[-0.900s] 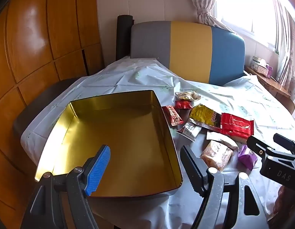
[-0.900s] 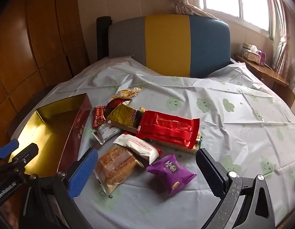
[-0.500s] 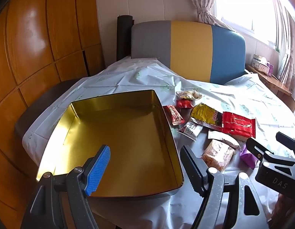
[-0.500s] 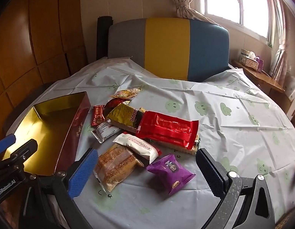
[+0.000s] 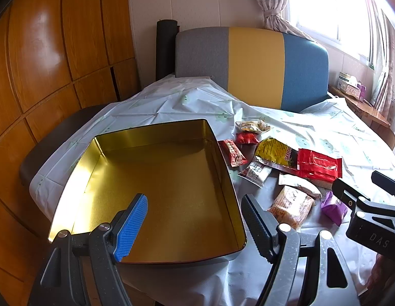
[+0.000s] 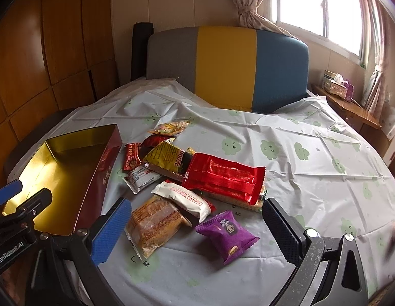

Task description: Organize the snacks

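Observation:
An empty gold-lined tin (image 5: 156, 178) with a red outer wall (image 6: 103, 176) sits at the table's left. Several snack packets lie in a heap to its right: a large red pack (image 6: 225, 178), a yellow pack (image 6: 169, 156), a white bar (image 6: 183, 200), an orange cake pack (image 6: 154, 223) and a purple pack (image 6: 228, 232). My left gripper (image 5: 195, 219) is open and empty above the tin's near edge. My right gripper (image 6: 197, 227) is open and empty, its fingers either side of the orange and purple packs, above them.
The round table wears a pale cloth with green prints (image 6: 312, 158). A grey, yellow and blue chair back (image 6: 228, 66) stands behind it. Wood panelling (image 5: 44, 51) is on the left. A tissue box (image 6: 335, 84) sits on a side ledge at right.
Both views have shifted only slightly; the grippers stay open and the snacks and tin have not moved.

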Tool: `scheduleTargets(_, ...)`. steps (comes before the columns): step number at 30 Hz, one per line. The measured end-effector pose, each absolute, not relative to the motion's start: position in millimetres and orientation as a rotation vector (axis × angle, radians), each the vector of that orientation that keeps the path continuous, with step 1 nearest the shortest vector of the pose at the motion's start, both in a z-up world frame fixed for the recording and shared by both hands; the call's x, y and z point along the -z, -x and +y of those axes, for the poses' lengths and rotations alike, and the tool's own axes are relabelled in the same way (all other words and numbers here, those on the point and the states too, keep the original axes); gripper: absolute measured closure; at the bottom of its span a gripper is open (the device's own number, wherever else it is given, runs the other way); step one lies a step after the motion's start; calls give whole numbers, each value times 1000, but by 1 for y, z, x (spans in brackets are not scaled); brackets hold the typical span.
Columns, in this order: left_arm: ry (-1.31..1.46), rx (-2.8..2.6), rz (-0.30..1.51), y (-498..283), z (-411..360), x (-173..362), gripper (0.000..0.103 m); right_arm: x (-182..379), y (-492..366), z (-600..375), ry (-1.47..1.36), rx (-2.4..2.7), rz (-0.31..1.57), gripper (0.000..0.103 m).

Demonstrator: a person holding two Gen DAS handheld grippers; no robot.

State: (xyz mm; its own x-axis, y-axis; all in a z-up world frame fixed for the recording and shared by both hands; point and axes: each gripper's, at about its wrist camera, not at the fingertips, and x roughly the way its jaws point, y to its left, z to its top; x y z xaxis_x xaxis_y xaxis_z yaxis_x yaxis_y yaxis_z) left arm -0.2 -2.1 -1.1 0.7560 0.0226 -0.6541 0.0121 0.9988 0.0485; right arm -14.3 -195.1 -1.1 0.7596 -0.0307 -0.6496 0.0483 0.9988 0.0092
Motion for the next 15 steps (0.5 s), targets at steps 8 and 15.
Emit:
scheduleTargets(8,-56,-8,709,2,-4,1,26,-2,16,-197,-23,47,691,0)
scheduleTargets(15,-57,-6,710,3,-5,1,26,-4,17,-200,-25,48,679,0)
